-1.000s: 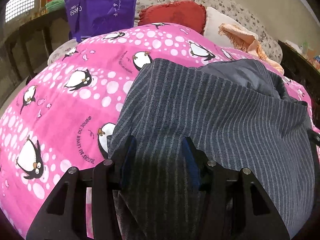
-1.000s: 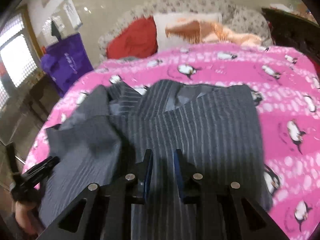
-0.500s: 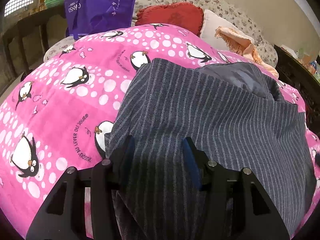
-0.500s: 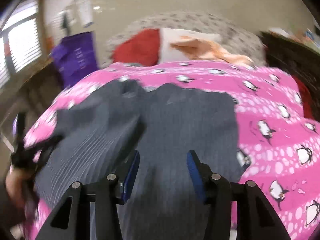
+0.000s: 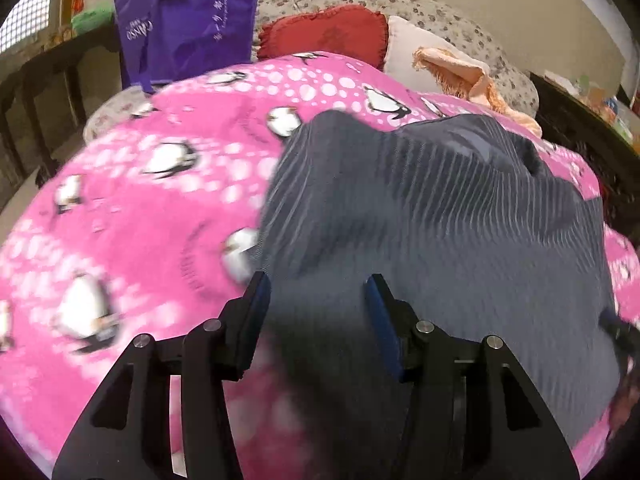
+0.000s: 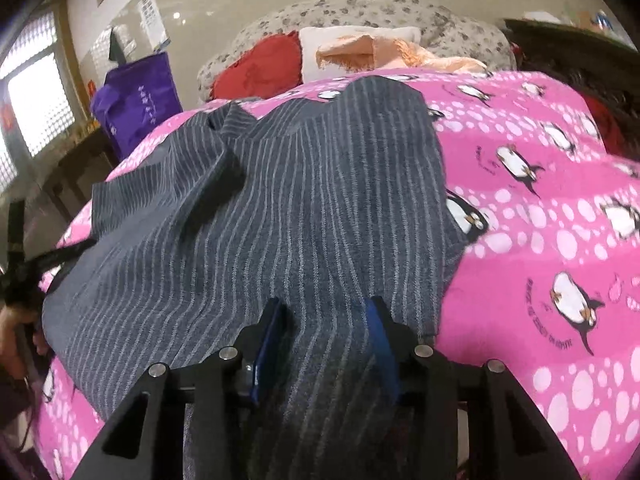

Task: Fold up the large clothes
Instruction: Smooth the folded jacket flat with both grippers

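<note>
Left wrist view first: the left gripper (image 5: pixel 316 300) stands with its jaws spread, blue pads facing each other across a wide gap, and the grey pinstriped garment (image 5: pixel 432 216) runs between them; the picture is blurred, so I cannot tell whether either pad presses the cloth. The garment's near edge passes under the fingers and out of sight at the bottom. Beyond, it lies rumpled on the pink penguin blanket (image 5: pixel 132 216), with a plain grey lining patch turned up at its far end. Behind the blanket sit a red cushion (image 5: pixel 324 36), a white pillow (image 5: pixel 416 56) with a peach fringed cloth (image 5: pixel 460 70) draped over it, and a flowered bolster (image 5: pixel 400 0). A purple bag (image 5: pixel 188 20) hangs at the far left.

From the right wrist, the right gripper (image 6: pixel 326 320) has just been closing its jaws, yet they are apart, with a raised ridge of the garment (image 6: pixel 280 208) between the blue pads; the cloth bulges up in the gap, and neither pad clearly clamps it. The striped fabric spreads away from the fingers, a loose flap folded over on its left part. The blanket (image 6: pixel 540 208) shows bare to the right. At the left edge a person's hand (image 6: pixel 16 332) holds the other tool at the garment's border.
</note>
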`<act>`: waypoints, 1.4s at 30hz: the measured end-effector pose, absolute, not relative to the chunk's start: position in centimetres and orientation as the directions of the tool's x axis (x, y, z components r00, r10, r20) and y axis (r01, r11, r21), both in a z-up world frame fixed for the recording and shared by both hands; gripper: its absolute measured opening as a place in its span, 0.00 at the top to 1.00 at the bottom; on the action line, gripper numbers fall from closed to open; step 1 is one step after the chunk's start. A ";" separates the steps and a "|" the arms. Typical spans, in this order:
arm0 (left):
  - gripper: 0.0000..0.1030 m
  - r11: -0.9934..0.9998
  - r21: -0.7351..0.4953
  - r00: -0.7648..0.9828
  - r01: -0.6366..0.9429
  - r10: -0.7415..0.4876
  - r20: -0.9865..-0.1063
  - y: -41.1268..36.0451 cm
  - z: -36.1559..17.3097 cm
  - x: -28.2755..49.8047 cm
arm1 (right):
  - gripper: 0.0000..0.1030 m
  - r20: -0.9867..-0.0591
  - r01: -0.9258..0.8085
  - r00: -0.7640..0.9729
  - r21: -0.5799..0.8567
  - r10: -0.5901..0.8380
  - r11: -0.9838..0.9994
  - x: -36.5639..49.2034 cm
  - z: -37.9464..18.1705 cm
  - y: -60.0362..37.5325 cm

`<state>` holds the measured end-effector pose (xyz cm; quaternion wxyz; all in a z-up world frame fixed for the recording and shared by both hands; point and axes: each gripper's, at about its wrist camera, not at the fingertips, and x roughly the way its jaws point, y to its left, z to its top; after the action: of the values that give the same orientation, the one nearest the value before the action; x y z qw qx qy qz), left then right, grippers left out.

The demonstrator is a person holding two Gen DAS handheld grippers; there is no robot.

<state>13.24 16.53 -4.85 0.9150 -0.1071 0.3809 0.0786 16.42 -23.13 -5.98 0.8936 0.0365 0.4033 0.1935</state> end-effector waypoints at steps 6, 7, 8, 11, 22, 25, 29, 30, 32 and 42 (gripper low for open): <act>0.51 0.953 -0.233 0.766 -0.195 -0.001 -0.642 18.4 -1.1 5.3 | 0.62 -0.696 -0.292 0.625 0.212 0.354 0.933 14.2 -4.8 -24.1; 0.51 0.956 -0.242 0.774 -0.167 -0.025 -0.632 17.9 -0.6 4.6 | 0.62 -0.696 -0.281 0.640 0.181 0.325 0.943 13.5 -4.4 -24.1; 0.51 0.960 -0.247 0.780 -0.133 -0.052 -0.624 16.9 -0.2 3.9 | 0.62 -0.694 -0.272 0.655 0.153 0.299 0.950 12.7 -3.8 -23.9; 0.51 0.967 -0.253 0.787 -0.003 -0.153 -0.598 12.9 0.4 2.9 | 0.62 -0.672 -0.298 0.678 0.120 0.298 0.947 11.2 -2.4 -23.1; 0.54 0.957 -0.285 0.738 -0.058 -0.151 -0.658 10.8 -4.9 4.6 | 0.59 -0.691 -0.318 0.646 0.140 0.323 0.938 10.7 -5.9 -22.2; 0.53 0.971 -0.229 0.749 -0.074 -0.098 -0.655 9.8 -5.0 4.4 | 0.55 -0.689 -0.312 0.662 0.104 0.295 0.944 10.5 -5.9 -21.8; 0.53 0.977 -0.201 0.764 -0.075 -0.073 -0.641 9.7 -5.4 4.0 | 0.50 -0.685 -0.300 0.664 0.123 0.299 0.946 10.6 -6.1 -22.3; 0.53 0.976 -0.206 0.766 -0.073 -0.077 -0.639 9.9 -5.6 4.0 | 0.50 -0.685 -0.297 0.664 0.127 0.301 0.946 10.6 -6.1 -22.3; 0.53 0.973 -0.220 0.768 -0.071 -0.088 -0.634 10.3 -5.8 4.1 | 0.48 -0.685 -0.294 0.664 0.128 0.298 0.947 10.6 -6.2 -22.4; 0.53 0.973 -0.220 0.774 -0.071 -0.085 -0.628 10.2 -5.8 4.0 | 0.43 -0.686 -0.285 0.659 0.152 0.309 0.946 11.0 -6.4 -22.9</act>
<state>3.98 10.17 -5.76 0.9346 -0.1162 0.3363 -0.0039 10.96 -22.94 -6.35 0.9107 0.0158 0.3793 0.1632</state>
